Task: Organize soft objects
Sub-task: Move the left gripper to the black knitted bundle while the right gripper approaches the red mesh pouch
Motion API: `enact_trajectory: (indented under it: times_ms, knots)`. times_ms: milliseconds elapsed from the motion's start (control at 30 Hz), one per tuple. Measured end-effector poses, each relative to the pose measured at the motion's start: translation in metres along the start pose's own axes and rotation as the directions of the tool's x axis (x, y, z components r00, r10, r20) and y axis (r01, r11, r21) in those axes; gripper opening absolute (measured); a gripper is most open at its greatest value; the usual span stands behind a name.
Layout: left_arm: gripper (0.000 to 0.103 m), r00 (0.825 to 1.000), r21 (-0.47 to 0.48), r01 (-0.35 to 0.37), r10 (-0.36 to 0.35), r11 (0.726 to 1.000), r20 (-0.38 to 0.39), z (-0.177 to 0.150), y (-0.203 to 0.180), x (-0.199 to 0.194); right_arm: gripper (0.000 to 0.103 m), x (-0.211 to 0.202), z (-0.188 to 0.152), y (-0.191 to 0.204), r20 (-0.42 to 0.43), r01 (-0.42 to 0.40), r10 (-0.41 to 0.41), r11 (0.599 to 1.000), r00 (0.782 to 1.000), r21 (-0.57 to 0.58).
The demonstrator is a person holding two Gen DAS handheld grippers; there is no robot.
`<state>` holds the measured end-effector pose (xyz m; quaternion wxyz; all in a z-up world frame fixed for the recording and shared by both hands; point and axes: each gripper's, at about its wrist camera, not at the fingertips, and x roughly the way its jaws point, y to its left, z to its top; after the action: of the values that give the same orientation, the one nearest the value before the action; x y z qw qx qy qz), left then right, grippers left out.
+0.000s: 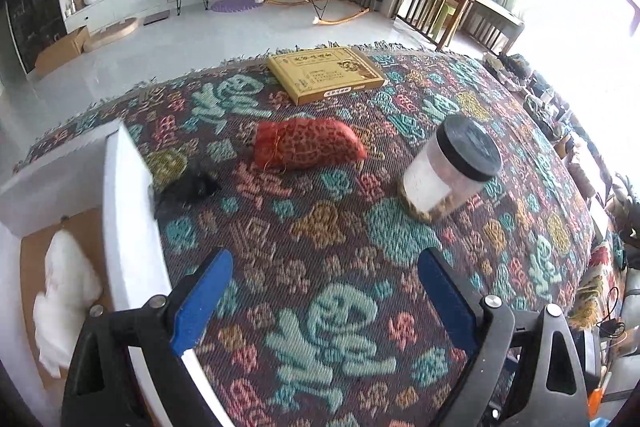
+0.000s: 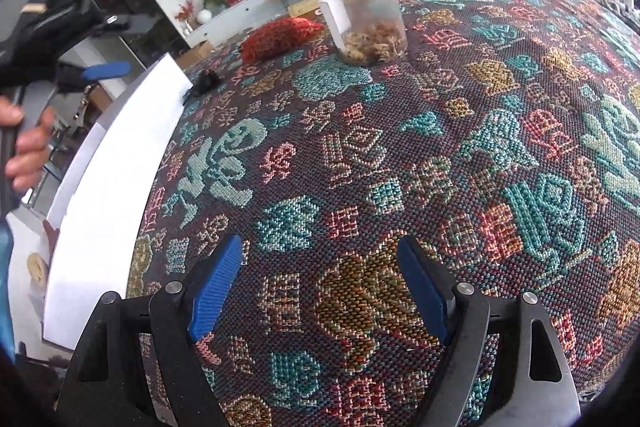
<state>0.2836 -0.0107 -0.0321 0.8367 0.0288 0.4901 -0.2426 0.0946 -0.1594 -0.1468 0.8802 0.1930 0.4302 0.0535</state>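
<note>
Coarse woven tablecloth (image 1: pixel 320 235), clear plastic jar (image 1: pixel 448 171) (glossy black lid), red mesh pouch (image 1: pixel 308 145)

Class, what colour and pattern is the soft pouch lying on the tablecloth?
The pouch is red with a dark speckled pattern, clearest in the left wrist view.

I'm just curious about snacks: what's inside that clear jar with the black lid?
The clear jar holds a low layer of tan, crumbly bits at the bottom; what they are I can't tell. Above them it looks empty. A white patch on its side hides part of the inside in the left wrist view.
</note>
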Motion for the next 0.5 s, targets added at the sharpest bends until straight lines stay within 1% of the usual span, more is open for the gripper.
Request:
enact_trajectory:
  times_ms: [33,133,200,233,300,333,400,433,500]
  knots:
    - [0.094,1.000,0.015,-0.007,0.007,1.000,0.006,0.013,0.000,0.013,0.082,0.001,0.000,-0.002,-0.002,-0.011,0.011,1.000,1.000,0.014]
    - [0.094,0.996,0.076,-0.086,0.083,0.993,0.038,0.047,-0.007,0.049,0.082,0.001,0.001,-0.011,-0.002,-0.052,0.052,0.997,0.999,0.064]
    - [0.094,0.993,0.086,-0.109,0.105,0.990,0.053,0.065,-0.011,0.069,0.082,0.001,0.002,-0.017,-0.001,-0.079,0.080,0.992,0.997,0.098]
    - [0.094,0.991,0.076,-0.123,0.118,0.990,0.061,0.075,-0.011,0.080,0.082,0.001,0.003,-0.020,-0.001,-0.091,0.092,0.989,0.996,0.113]
    - [0.094,0.988,0.033,-0.139,0.136,0.990,0.066,0.090,-0.005,0.101,0.082,0.001,0.004,-0.024,0.003,-0.114,0.115,0.983,0.993,0.142]
    - [0.094,0.988,-0.007,-0.142,0.142,0.990,0.059,0.095,0.001,0.114,0.082,0.001,0.004,-0.026,0.006,-0.124,0.125,0.980,0.992,0.154]
    - [0.094,0.990,-0.082,-0.128,0.132,0.988,0.045,0.103,0.015,0.135,0.082,0.001,0.006,-0.029,0.011,-0.140,0.140,0.975,0.990,0.173]
    - [0.094,0.991,-0.118,-0.126,0.131,0.985,0.037,0.105,0.023,0.148,0.082,0.001,0.006,-0.030,0.012,-0.146,0.146,0.973,0.989,0.180]
    - [0.094,0.989,-0.167,-0.145,0.148,0.975,0.005,0.102,0.035,0.171,0.082,0.001,0.006,-0.031,0.015,-0.152,0.152,0.971,0.988,0.186]
